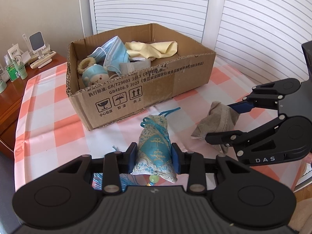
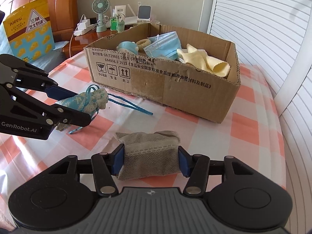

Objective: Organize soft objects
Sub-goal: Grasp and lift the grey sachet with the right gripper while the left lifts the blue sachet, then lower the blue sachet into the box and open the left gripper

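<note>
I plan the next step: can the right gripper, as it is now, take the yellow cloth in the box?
Probably not: the right gripper is shut on the grey pouch; the yellow cloth lies uncovered in the open cardboard box.

Teal sachet, grey pouch, gripped.

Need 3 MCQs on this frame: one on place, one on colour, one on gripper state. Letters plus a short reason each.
1. Where is the crumpled pale yellow cloth?
A. in the open brown cardboard box
B. on the checked tablecloth
C. in a gripper

2. What colour is the cord on the embroidered fabric sachet?
A. red
B. blue
C. black

3. How is the right gripper?
A. open, empty
B. shut, empty
C. shut on the grey mesh fabric pouch

Key: 1 A, it lies inside the box walls. 2 B, blue cord trails from its neck. 3 C, both pads press the pouch's sides.
</note>
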### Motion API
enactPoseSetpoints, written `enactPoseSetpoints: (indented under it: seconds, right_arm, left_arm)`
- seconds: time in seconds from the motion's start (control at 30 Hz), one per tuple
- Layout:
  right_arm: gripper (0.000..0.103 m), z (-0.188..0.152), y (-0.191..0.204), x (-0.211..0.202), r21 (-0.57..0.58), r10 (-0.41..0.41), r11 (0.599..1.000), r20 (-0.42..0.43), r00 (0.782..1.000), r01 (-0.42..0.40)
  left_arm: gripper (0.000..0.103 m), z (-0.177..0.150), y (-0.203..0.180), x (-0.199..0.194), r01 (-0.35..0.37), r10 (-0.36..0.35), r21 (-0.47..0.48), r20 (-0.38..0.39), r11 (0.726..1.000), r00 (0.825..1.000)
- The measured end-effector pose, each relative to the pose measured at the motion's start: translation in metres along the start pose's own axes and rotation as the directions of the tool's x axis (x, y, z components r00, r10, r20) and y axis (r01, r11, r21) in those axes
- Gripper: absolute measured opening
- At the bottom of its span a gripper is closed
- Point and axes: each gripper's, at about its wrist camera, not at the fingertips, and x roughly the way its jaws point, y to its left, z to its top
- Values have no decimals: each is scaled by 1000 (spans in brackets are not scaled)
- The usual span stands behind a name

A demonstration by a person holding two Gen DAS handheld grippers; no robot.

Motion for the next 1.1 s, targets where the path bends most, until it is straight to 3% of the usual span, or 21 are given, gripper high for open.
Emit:
enactPoseSetpoints:
  seconds: [0.5, 0.87, 1.1]
  right_arm:
    - [59, 5, -7, -48, -49, 11, 999, 82, 997, -7]
    - [59, 10, -24, -81, -32, -4, 999, 156, 988, 9]
    - [59, 15, -38, -99, -1, -31, 999, 189, 982, 32]
  left_arm:
    - [35, 20, -11, -39, 15, -16, 23, 52, 1000, 999]
    - [35, 103, -7, -48, -13, 1, 82, 146, 997, 989]
    - [35, 158, 0, -27, -63, 46, 82, 188, 995, 981]
